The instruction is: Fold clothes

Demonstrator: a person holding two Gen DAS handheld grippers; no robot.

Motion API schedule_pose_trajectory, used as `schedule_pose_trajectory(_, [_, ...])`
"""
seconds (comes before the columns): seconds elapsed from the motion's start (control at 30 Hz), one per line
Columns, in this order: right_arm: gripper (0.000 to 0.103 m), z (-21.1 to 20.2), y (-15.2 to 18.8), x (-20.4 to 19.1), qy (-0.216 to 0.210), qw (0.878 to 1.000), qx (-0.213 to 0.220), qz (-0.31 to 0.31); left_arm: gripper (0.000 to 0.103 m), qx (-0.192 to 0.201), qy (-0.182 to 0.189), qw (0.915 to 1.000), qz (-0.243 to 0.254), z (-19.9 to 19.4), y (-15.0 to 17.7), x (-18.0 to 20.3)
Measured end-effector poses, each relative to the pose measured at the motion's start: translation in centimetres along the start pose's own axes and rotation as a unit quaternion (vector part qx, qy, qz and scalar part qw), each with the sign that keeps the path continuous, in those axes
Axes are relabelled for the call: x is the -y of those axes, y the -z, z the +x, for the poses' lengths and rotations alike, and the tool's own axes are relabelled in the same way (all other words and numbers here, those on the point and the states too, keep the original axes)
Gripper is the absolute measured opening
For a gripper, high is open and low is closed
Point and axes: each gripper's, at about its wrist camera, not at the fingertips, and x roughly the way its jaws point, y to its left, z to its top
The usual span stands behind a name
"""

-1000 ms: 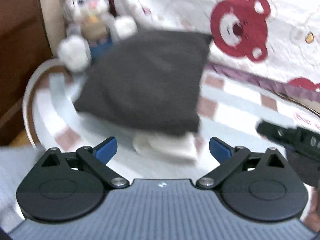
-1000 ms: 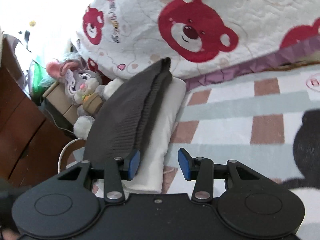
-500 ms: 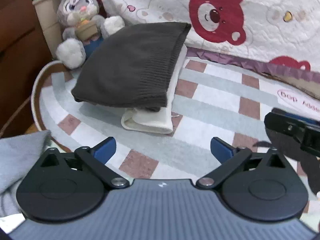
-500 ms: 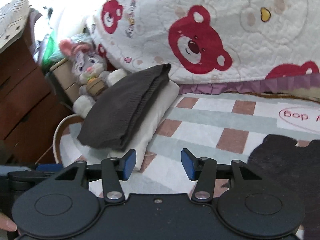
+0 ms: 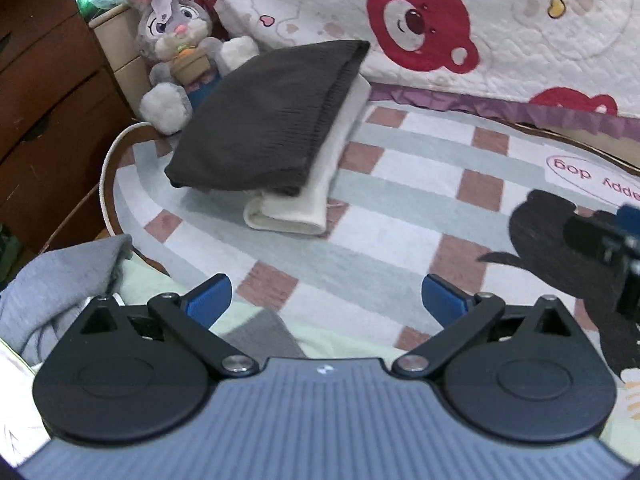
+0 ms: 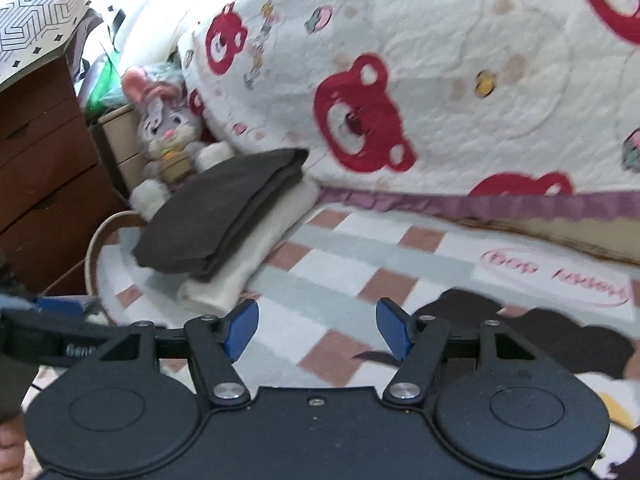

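A folded dark grey knit garment (image 5: 272,124) lies on top of a folded white garment (image 5: 304,200) at the far left of the checked rug (image 5: 400,184). My left gripper (image 5: 326,300) hangs open over the rug's near part, well short of the stack, with nothing between its blue pads. A loose grey garment (image 5: 60,280) and pale green cloth (image 5: 248,320) lie under it at the lower left. In the right wrist view the same stack (image 6: 216,216) sits ahead to the left. My right gripper (image 6: 318,328) is open, its jaws still opening, and it holds nothing.
A plush rabbit (image 5: 176,48) sits behind the stack against a quilt with red bears (image 5: 440,32). Brown wooden drawers (image 5: 40,100) stand at the left. A black print (image 6: 520,332) marks the rug on the right. A white cord (image 5: 108,176) runs along the rug's left edge.
Both grippers have drawn back and up from the folded stack, which now looks smaller. The right jaws have spread wider. The loose grey garment has come into the left wrist view.
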Motion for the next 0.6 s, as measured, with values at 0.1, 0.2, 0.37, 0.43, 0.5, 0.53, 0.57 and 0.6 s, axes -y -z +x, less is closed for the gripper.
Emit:
schedule_pose_trajectory(0.1, [0.07,-0.7,0.3,0.4,-0.007,1.0,0.014,-0.001,0.103,0.0,-0.01,0.9999,0.01,-0.2,0.7,1.1])
schedule_pose_trajectory(0.2, [0.07,-1.0,0.7,0.3,-0.018,0.999,0.028,-0.003,0.103,0.003,-0.014,0.9999,0.007,-0.5,1.3,1.7])
schedule_pose_trajectory(0.37, [0.07,-1.0,1.0,0.4,-0.029,0.999,0.026,0.005,0.103,0.005,-0.025,0.9996,0.009,-0.8,1.7,2.0])
schedule_pose_trajectory(0.43, [0.07,-1.2,1.0,0.4,-0.029,0.999,0.03,0.004,0.103,0.005,-0.031,0.9994,0.015,-0.9,1.7,2.2])
schedule_pose_trajectory(0.5, [0.07,-1.2,1.0,0.3,-0.029,0.999,0.029,0.003,0.103,0.004,-0.032,0.9994,0.015,-1.1,1.7,2.2])
schedule_pose_trajectory(0.53, [0.07,-1.2,1.1,0.3,-0.029,0.999,0.029,0.003,0.103,0.003,-0.031,0.9994,0.013,-1.2,1.7,2.1])
schedule_pose_trajectory(0.57, [0.07,-1.2,1.1,0.2,-0.029,0.999,0.029,0.003,0.103,0.002,-0.029,0.9995,0.01,-1.2,1.7,2.0])
schedule_pose_trajectory(0.6, [0.07,-1.2,1.1,0.2,-0.029,0.999,0.029,0.002,0.103,0.002,-0.028,0.9996,0.008,-1.3,1.7,2.0])
